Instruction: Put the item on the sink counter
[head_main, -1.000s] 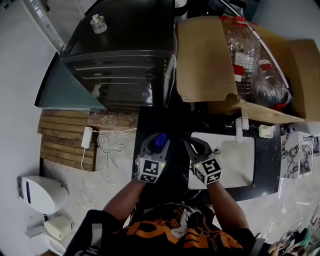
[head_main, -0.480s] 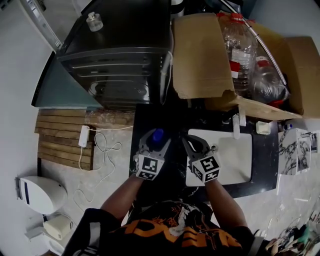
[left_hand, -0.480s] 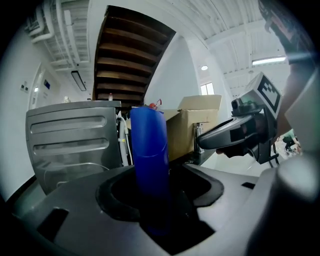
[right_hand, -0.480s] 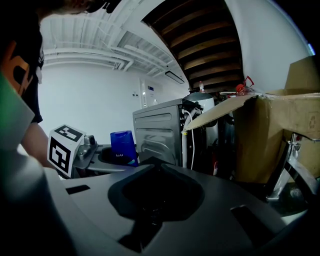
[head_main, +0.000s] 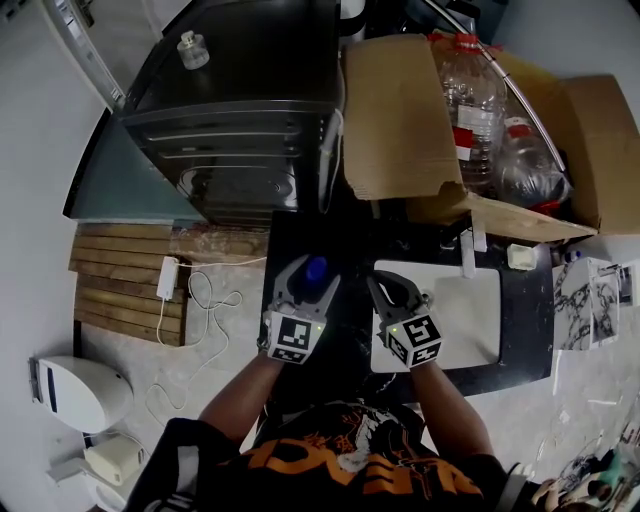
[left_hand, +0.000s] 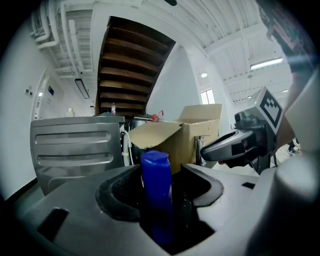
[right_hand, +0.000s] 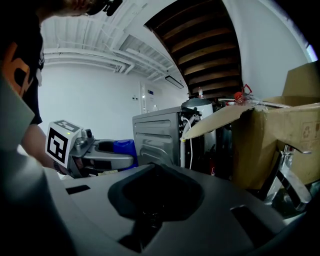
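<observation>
A person stands at a dark sink counter (head_main: 350, 320) with a gripper in each hand. The left gripper (head_main: 308, 283) is just left of the white sink basin (head_main: 470, 320). Its jaws have just been opening and now stand wide. A blue bottle (head_main: 316, 270) is upright between them, close to the left pad and clear of the right one. The right gripper (head_main: 398, 292), over the basin's left edge, is spread apart and empty.

The likely hazard is that the bottle sits so near one pad. Drawing the gripper away crookedly could clip it and tip it toward the counter edge farthest from the basin (its base is hidden, so how squarely it stands cannot be told).

The bottle is slim and deep blue, with a flat-topped cap of the same colour. It looks light and easy to topple.
</observation>
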